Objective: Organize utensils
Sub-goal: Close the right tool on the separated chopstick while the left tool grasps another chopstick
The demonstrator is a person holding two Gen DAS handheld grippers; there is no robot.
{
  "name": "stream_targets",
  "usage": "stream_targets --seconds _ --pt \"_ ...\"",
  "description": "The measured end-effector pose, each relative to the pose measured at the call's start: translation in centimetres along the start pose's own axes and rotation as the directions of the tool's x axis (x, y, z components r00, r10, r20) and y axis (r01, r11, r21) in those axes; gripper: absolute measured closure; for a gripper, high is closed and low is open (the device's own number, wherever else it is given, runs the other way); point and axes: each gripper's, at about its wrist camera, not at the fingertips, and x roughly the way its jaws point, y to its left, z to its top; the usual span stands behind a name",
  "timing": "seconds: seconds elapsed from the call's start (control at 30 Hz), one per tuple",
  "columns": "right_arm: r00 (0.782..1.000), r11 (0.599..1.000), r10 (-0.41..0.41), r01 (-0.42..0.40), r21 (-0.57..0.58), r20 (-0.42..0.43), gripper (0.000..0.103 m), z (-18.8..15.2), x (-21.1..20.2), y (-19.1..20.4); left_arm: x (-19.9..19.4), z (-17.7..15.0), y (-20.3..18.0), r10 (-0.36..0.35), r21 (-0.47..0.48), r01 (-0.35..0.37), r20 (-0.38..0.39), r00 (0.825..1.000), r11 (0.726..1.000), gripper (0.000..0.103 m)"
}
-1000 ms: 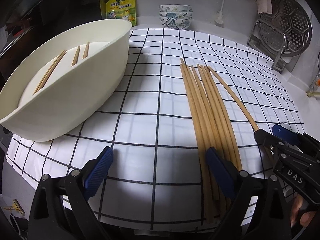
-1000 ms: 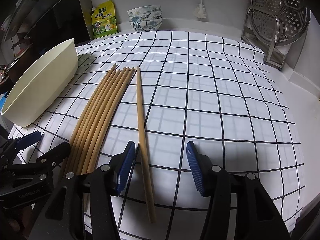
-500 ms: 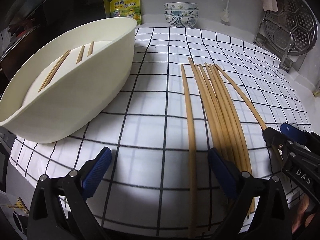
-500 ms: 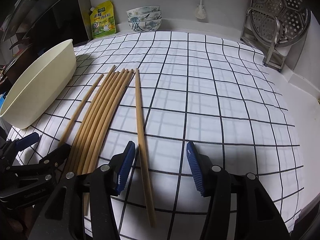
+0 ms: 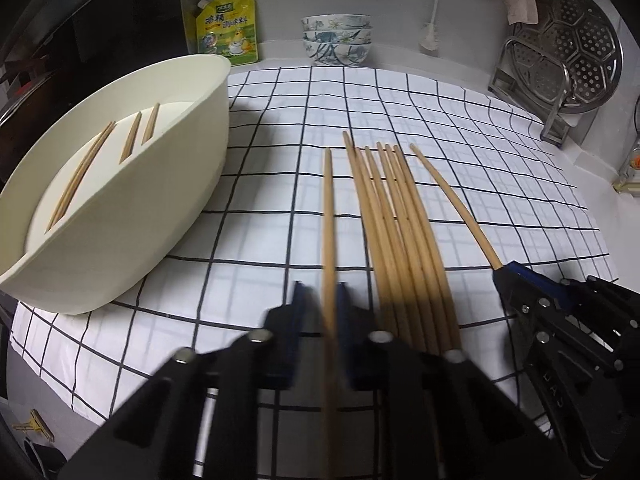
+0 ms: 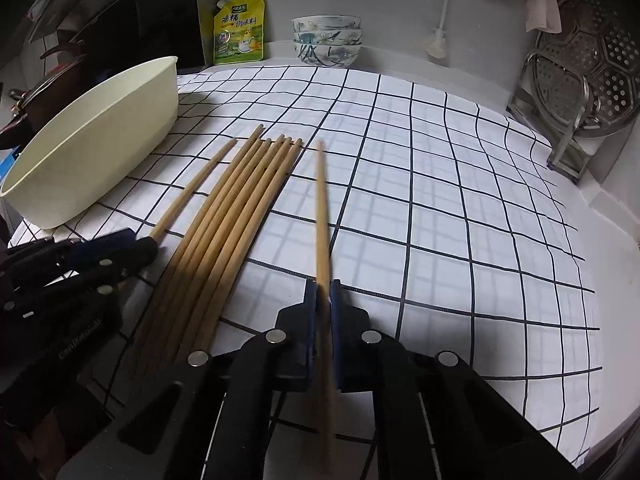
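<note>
On the checked cloth (image 5: 400, 112): pale wooden chopsticks (image 5: 400, 240) are laid side by side.
Left gripper (image 5: 329, 304): just clamped on one chopstick (image 5: 328, 216).
Right gripper (image 6: 324, 300): just clamped on another chopstick (image 6: 321, 208).
Cream tub (image 5: 168, 184): four chopsticks are held.

Your tub (image 5: 120, 216) sits at the tabletop's (image 5: 460, 128) left with what look like four chopsticks (image 5: 80, 176) in it. Right of it lies a bundle of chopsticks (image 5: 400, 232), one single chopstick (image 5: 328, 208) on its left, another (image 5: 452, 200) on its right. Bowls (image 5: 336, 40) stack behind.
</note>
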Motion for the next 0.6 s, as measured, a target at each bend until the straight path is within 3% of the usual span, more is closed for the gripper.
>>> stream_targets --seconds 0.27,0.6 --pt "0.998 0.993 0.06 -0.062 0.102 0.021 0.097 0.0 -0.8 -1.5 -0.9 -0.2 0.3 -0.059 -0.016 0.059 -0.013 0.998 0.998 0.096" --pt "0.985 0.977 0.119 -0.138 0.164 0.123 0.097 1.9 -4.6 -0.5 -7.4 2.7 2.3 -0.112 -0.002 0.113 0.137 0.984 0.994 0.096"
